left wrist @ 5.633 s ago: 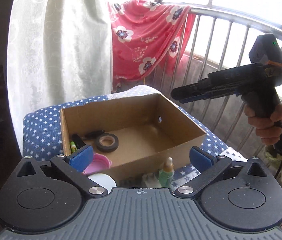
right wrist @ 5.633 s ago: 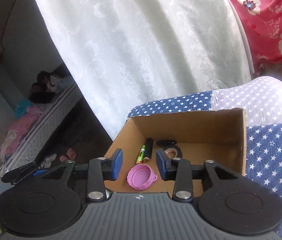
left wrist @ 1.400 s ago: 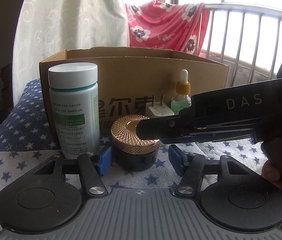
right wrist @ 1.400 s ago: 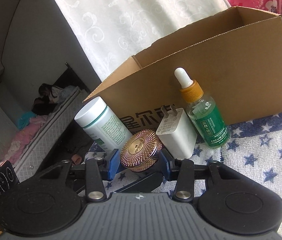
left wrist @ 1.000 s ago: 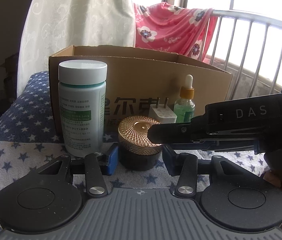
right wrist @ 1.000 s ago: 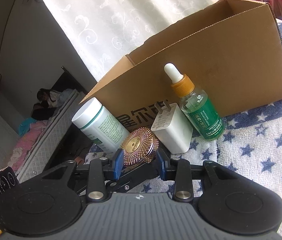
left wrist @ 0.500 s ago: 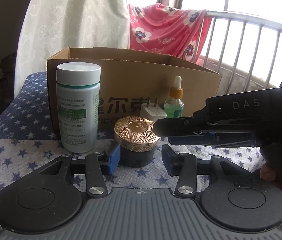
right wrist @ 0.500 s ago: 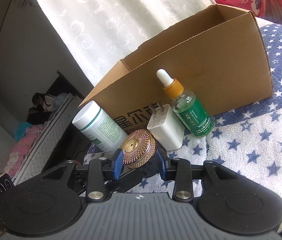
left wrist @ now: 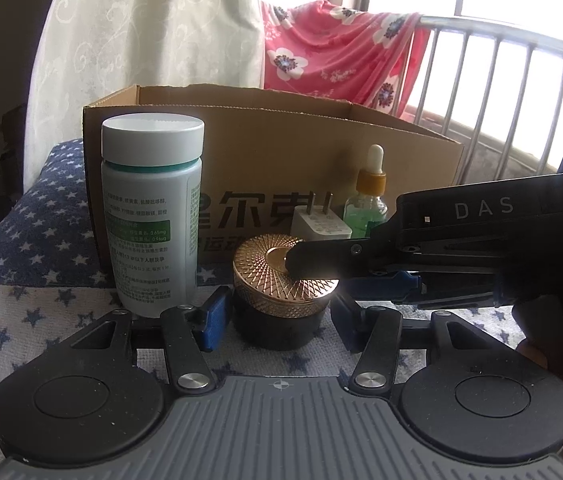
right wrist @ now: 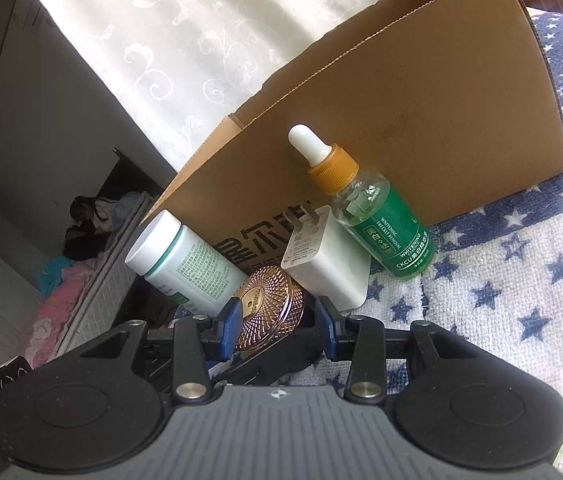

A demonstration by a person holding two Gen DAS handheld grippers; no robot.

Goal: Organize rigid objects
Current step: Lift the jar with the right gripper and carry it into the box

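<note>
I counted one cardboard box (left wrist: 321,152) on the star-patterned cloth (left wrist: 21,240). In front of it stood four small things: one white pill bottle (left wrist: 151,216) with a white cap, one dark jar (left wrist: 281,300) with a gold lid, one white plug adapter (left wrist: 319,226) and one green dropper bottle (left wrist: 369,196). Behind them hung one white curtain (left wrist: 153,24) and one red flowered cloth (left wrist: 337,60).

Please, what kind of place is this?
Probably a bedroom at home, beside a window: a star-patterned blanket, a white lace curtain and a flowered pink cloth over a metal railing.
</note>
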